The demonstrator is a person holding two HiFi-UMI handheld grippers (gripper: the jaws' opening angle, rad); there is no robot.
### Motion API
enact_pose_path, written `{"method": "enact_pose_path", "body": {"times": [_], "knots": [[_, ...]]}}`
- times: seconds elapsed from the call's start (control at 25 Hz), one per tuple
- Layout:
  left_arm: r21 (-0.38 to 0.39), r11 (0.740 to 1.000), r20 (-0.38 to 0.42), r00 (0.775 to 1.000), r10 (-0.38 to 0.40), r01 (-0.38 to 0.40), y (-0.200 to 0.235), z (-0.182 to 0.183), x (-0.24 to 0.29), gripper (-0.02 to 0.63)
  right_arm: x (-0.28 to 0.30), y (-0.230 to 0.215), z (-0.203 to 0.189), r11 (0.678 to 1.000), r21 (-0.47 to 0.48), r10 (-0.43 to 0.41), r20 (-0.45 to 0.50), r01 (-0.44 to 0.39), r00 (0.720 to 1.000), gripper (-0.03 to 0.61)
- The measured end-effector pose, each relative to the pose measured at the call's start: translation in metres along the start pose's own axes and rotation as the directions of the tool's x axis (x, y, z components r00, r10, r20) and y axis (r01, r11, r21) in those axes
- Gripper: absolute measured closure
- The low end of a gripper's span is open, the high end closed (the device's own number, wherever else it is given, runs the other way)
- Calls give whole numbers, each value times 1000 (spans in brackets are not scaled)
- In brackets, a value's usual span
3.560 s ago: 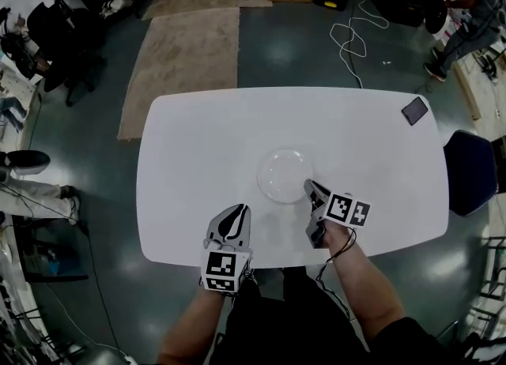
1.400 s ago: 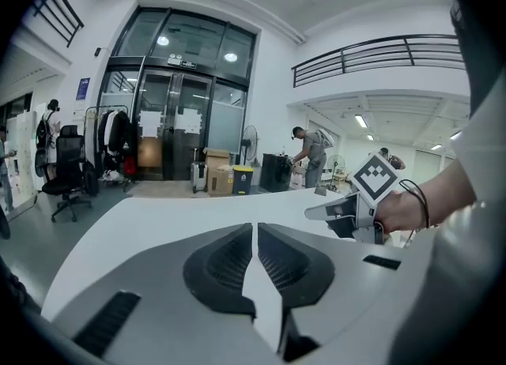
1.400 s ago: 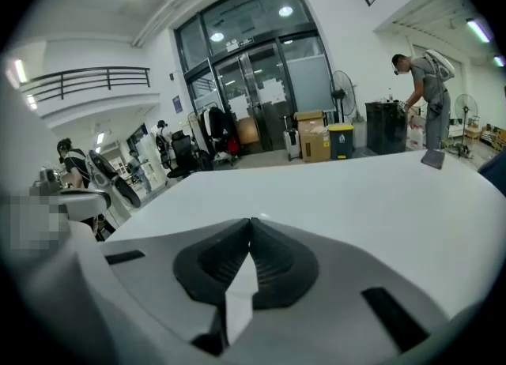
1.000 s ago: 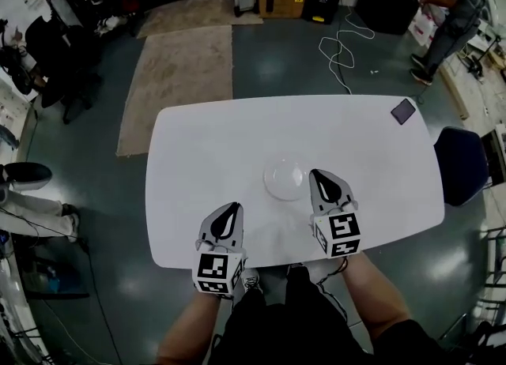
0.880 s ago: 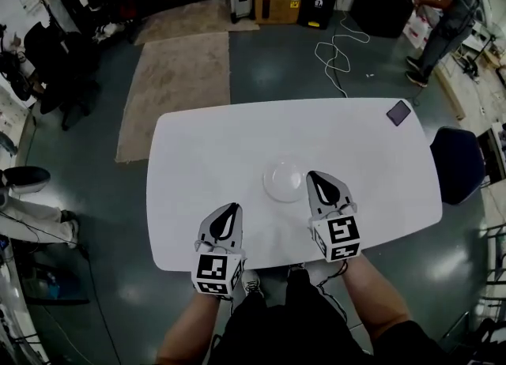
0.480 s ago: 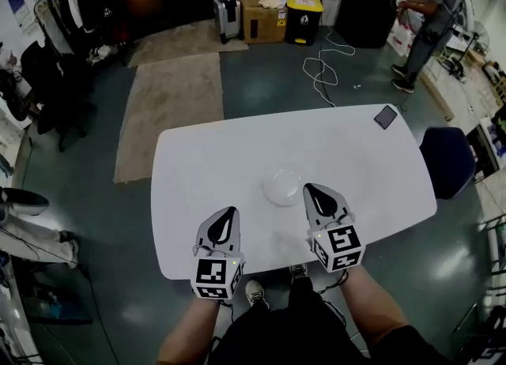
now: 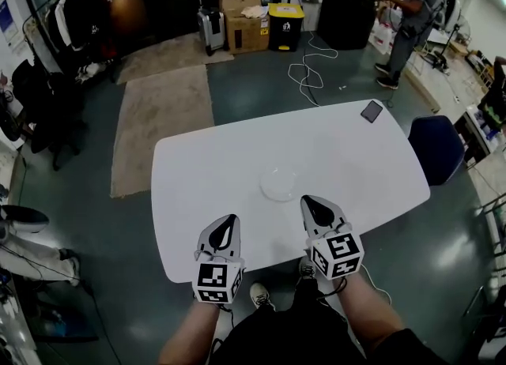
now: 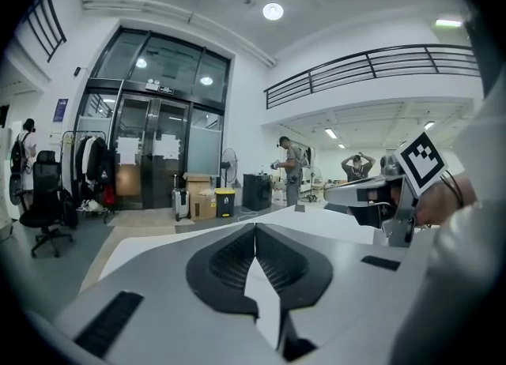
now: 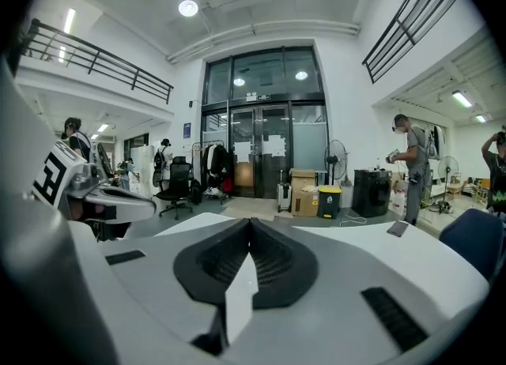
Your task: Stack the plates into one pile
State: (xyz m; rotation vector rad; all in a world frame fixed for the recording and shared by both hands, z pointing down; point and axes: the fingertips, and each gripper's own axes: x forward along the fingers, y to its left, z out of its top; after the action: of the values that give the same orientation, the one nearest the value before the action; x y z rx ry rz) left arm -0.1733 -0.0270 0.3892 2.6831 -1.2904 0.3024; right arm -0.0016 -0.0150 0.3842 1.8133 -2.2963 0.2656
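A clear glass plate pile (image 7: pixel 278 184) lies on the white table (image 7: pixel 205 166), slightly right of its middle. My left gripper (image 7: pixel 228 220) is shut and holds nothing, hovering near the front edge, left of and nearer than the pile. My right gripper (image 7: pixel 309 201) is also shut with nothing in it, just to the near right of the pile and apart from it. In the left gripper view the jaws (image 8: pixel 255 225) meet in a closed line, and the right gripper (image 8: pixel 371 197) shows beside them. The right gripper view shows closed jaws (image 9: pixel 251 221) too. Neither gripper view shows the plates.
A dark phone (image 7: pixel 371 111) lies at the table's far right corner. A blue chair (image 7: pixel 435 148) stands off the right end. A rug (image 7: pixel 162 122), boxes and a yellow-lidded bin (image 7: pixel 281 24) are beyond the table, and a person (image 7: pixel 407 16) stands far right.
Both grippers have drawn back from the plates toward the table's front edge and risen. The head view has pulled back, so more of the room beyond the table shows.
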Motion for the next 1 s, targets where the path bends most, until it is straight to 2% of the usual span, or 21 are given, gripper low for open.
{"method": "enact_pose_path", "body": {"times": [0.24,0.44,1.0], "knots": [[-11,1000,-18,1000,-18,18,-19,-7,-10,594,-23,-1,-6,1000,4,-4,-15,4,1000,561],[-25,1000,-28,1000,-13,13,-43,-17,-14,594,-37,-10,-13,1000,0,25,-25,-25,999,561],[-43,989,-41,989,141,-143,-166,-23,-12,594,-102,-74,-31,974,-25,223,-10,-223,975,561]]}}
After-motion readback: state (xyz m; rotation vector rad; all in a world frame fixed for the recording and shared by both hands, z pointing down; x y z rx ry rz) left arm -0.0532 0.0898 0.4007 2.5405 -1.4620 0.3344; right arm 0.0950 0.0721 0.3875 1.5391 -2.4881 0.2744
